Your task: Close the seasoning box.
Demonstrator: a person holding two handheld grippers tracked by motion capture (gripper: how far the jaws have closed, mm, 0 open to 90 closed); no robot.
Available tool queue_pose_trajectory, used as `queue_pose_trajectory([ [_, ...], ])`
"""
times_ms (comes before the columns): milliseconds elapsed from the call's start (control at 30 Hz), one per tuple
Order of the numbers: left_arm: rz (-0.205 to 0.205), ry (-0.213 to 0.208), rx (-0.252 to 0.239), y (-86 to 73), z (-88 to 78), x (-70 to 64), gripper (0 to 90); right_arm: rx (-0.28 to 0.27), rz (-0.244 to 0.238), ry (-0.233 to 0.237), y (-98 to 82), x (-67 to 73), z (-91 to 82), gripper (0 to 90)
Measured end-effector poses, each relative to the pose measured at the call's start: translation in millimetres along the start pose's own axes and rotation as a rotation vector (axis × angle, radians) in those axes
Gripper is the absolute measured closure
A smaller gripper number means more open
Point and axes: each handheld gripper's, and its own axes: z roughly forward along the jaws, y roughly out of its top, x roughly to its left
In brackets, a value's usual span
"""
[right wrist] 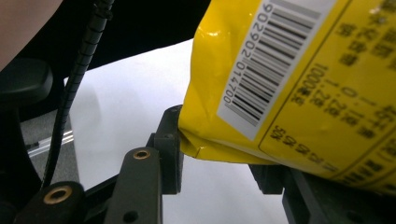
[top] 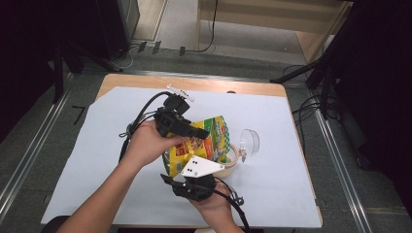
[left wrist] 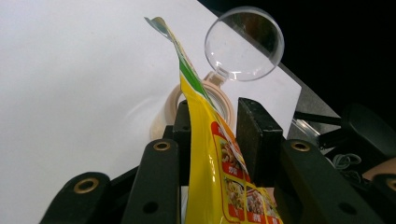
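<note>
Since both of our hands are on it, here's the rundown:

Pouch spot: we've got the yellow pouch (top: 197, 145) lifted off the bench (top: 272, 194), hanging right over the beige jar (top: 232, 162), about mid-bench.

Left gripper: our left gripper (top: 197, 132) sits at the pouch's far upper edge. In the left gripper view the pouch (left wrist: 219, 177) stands edge-on between the jaws, tight against one finger (left wrist: 183, 135), with a sliver of gap to the other, so we'd call it a loose pinch on the yellow pouch.

Right gripper: our right gripper (top: 182, 178) is at the near lower corner. In the right gripper view that corner (right wrist: 289, 84) sits between the jaws, barcode side facing us; one finger (right wrist: 169, 149) touches the fold, the other is hidden under the pouch. Gripping it, as far as we can tell.

Pouch direction: long axis runs from the near-left corner up toward the far right, tilted, printed face up.

Jar lid: the clear lid (top: 249, 141) is flipped open, just right of the pouch.
</note>
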Motion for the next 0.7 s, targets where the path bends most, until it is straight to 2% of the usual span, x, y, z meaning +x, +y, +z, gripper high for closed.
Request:
queue_pose_trajectory([
  [233, 0.002, -0.011, -0.019, 0.2, -2.1, -1.1, 68.9, -0.004, 0.005, 0.003, 1.2, -3.7, 1.5, 62.3],
  [500, 0.030, 0.012, -0.026, -2.4, -3.9, -11.2, 66.8, -0.004, 0.027, 0.007, 0.1, -2.3, -0.3, 62.5],
  [700, 0.028, 0.013, -0.016, 2.3, -2.7, -9.6, 67.9, -0.010, 0.045, 0.014, 2.2, -2.6, -1.3, 62.5],
])
